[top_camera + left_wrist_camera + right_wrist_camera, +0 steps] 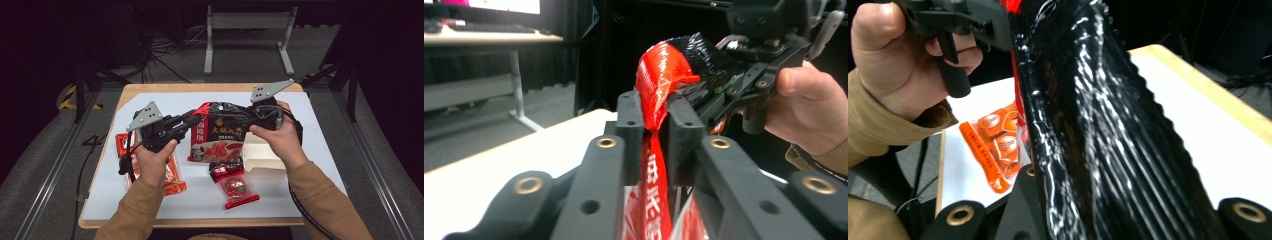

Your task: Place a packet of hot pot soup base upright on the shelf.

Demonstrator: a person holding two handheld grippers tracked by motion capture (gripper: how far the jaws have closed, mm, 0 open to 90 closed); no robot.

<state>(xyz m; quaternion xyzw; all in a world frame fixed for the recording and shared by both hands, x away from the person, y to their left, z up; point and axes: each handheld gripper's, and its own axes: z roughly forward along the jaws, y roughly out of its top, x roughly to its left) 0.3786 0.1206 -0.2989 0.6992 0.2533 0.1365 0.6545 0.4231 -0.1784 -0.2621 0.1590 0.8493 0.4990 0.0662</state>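
Observation:
A large snack bag (pixel 220 132), black at the top with a red side and a food picture, is held up over the white mat (pixel 325 135) between both grippers. My left gripper (pixel 192 120) is shut on the bag's red left edge; in the left gripper view that red strip (pixel 659 150) runs between the two pads of the left gripper (pixel 656 132). My right gripper (pixel 248 118) is shut on the bag's crinkled black top at the right. In the right gripper view the black foil (pixel 1098 125) covers most of its jaws.
A white box (pixel 262 157) lies on the mat under the right hand. A small red packet (pixel 235 189) lies in front of it. An orange packet (pixel 174 179) sits under the left hand, and another red packet (pixel 121 145) at the mat's left edge.

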